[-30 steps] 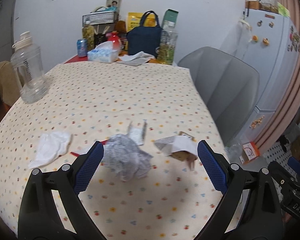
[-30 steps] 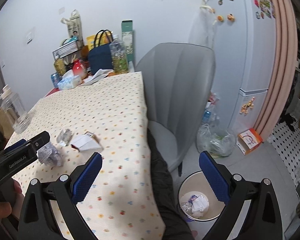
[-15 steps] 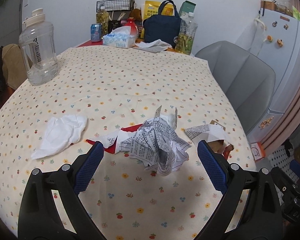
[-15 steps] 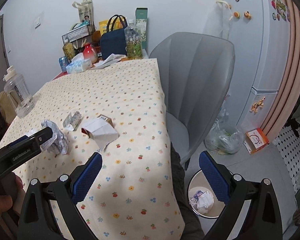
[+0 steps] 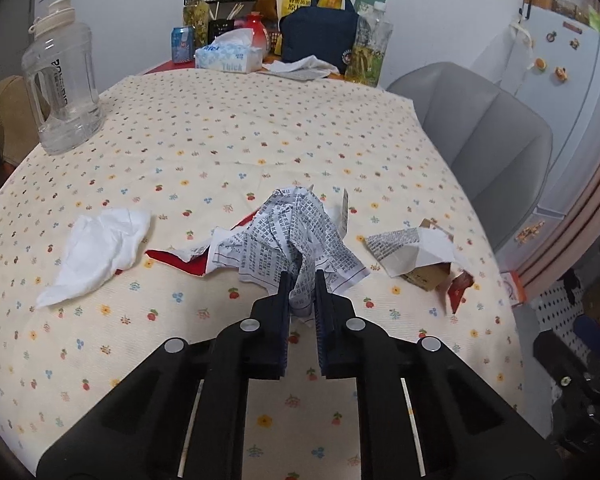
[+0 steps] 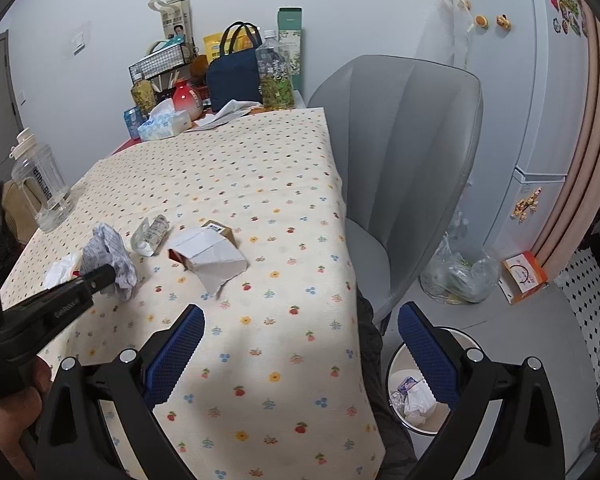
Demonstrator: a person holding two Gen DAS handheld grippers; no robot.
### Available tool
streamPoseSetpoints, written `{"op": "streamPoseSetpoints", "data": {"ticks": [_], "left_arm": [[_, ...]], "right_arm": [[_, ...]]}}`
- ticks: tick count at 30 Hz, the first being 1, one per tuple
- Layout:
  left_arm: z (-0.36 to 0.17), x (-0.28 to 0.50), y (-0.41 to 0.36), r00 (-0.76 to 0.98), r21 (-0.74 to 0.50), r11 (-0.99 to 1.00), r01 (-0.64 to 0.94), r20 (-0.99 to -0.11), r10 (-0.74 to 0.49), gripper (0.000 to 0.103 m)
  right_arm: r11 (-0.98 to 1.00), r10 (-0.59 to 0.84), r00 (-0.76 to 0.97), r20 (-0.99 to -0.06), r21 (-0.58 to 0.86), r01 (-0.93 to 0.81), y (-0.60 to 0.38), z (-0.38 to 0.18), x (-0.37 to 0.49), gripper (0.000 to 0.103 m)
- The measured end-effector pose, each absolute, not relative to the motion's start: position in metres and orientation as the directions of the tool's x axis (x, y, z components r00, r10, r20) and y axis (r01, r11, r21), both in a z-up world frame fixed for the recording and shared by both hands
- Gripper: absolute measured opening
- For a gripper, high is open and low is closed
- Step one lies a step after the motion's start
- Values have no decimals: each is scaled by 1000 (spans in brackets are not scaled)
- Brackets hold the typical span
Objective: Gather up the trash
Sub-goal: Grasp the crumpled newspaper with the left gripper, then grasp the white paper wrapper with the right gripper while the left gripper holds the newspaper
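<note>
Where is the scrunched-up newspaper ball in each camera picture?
Left wrist view: the crumpled printed paper sits in the middle, just above the left gripper, whose jaws have just been closing and now pinch its near edge.
Right wrist view: the same paper lies far left, at the tip of the left gripper.
Shared landmark: the clear water jug stands on the table's left side in both.

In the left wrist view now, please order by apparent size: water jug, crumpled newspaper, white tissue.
1. crumpled newspaper
2. water jug and white tissue: they look alike; the jug stands farther away, so I leave them unranked.
</note>
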State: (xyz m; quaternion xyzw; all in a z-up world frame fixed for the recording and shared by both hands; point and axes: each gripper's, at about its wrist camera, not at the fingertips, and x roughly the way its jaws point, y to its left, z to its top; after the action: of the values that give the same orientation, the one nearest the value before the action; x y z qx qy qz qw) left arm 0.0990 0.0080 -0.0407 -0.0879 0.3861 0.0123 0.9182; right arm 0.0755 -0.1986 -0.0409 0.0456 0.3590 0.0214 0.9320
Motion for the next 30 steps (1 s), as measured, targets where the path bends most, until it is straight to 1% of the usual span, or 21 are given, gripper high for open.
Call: {"op": "streamPoseSetpoints", "data": {"ticks": [7, 12, 14, 17, 19, 25, 27, 28, 29, 30], "left_arm": [[-17, 85, 23, 755, -170, 980, -108, -655, -30, 10], [-17, 85, 28, 756, -145, 980, -134, -654, 6, 10], [-22, 87, 32, 749, -140, 979, -146, -662, 17, 10], [-29, 92, 39, 739, -136, 977, -163, -673, 29, 10], [-33, 95, 43, 734, -136, 976, -172, -678, 35, 10], [-44, 100, 51, 723, -144, 973, -181, -690, 33, 10], [-45, 100, 51, 723, -144, 973, -181, -690, 33, 10], [-45, 101, 51, 724, -144, 973, -179, -689, 31, 10], [-45, 101, 50, 724, -145, 973, -178, -689, 30, 10], [-45, 101, 50, 724, -145, 973, -178, -689, 30, 10]], "right_arm": [[994, 101, 740, -665, 96, -50, -179, -39, 78, 94], [989, 145, 724, -675, 92, -112, -158, -41, 85, 84], [987, 161, 711, -685, 95, -132, -151, -44, 91, 76], [984, 178, 695, -697, 101, -150, -143, -50, 100, 68], [983, 180, 689, -702, 103, -151, -139, -53, 106, 66], [984, 170, 666, -726, 93, -149, -125, -64, 124, 53], [984, 169, 656, -736, 90, -152, -122, -68, 129, 46], [984, 168, 651, -740, 89, -153, -121, -70, 131, 41], [984, 170, 643, -747, 91, -155, -119, -72, 133, 33], [983, 174, 638, -750, 93, -159, -119, -74, 134, 28]]}}
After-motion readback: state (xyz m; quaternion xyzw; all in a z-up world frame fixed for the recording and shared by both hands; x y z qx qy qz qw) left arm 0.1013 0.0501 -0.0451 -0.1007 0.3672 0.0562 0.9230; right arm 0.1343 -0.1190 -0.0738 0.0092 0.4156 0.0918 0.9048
